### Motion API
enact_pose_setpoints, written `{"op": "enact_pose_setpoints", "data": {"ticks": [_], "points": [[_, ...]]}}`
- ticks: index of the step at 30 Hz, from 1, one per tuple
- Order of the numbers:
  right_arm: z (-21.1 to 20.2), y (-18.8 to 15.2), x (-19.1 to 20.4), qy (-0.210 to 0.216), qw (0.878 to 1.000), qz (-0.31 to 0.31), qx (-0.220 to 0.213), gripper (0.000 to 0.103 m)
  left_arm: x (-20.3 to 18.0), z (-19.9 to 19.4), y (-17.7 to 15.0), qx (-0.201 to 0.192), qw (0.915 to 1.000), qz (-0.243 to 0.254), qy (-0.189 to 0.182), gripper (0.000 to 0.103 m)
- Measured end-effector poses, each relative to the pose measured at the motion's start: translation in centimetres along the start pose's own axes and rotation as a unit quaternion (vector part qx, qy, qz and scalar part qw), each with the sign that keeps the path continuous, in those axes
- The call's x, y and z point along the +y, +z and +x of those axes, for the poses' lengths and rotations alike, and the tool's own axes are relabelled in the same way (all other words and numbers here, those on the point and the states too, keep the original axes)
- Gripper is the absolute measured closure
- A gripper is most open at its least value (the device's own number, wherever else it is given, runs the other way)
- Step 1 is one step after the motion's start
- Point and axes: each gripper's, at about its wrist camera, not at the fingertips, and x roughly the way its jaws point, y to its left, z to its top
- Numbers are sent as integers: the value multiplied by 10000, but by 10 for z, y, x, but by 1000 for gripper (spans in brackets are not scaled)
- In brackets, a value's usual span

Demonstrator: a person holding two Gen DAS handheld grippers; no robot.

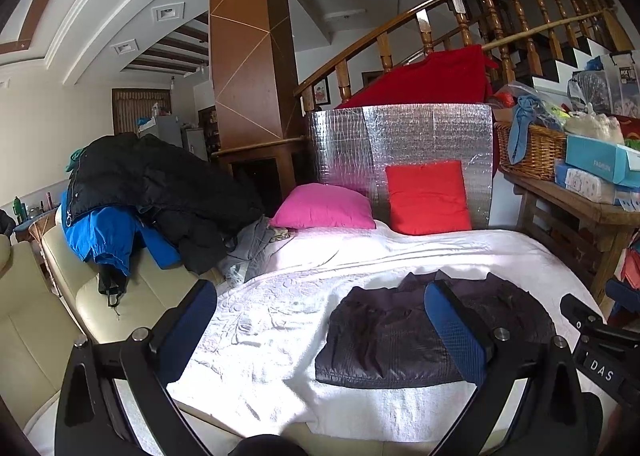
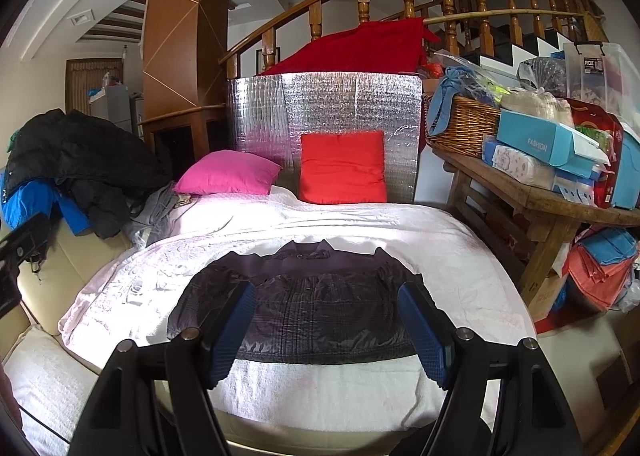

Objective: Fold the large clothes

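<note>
Both the left gripper [image 1: 320,320] and right gripper [image 2: 326,320] are hovering wide open, empty; the slippery jacket [image 2: 308,308] ahead risks springing unfolded.

We see 2 fisheye views looking forward and slightly down over the white-covered bed [image 1: 304,320] [image 2: 360,224]. The left wrist view sits further left; the right centres on the folded dark quilted jacket [image 1: 400,336] [image 2: 320,308]. Both share the red square cushion [image 1: 428,198] [image 2: 344,168].
</note>
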Motion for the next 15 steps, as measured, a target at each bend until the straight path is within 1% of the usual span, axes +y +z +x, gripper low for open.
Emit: {"op": "enact_pose_setpoints", "data": {"ticks": [15], "points": [[42, 6, -3, -40, 9998, 6, 176, 26, -8, 34, 0, 237, 9997, 72, 10, 0]]}}
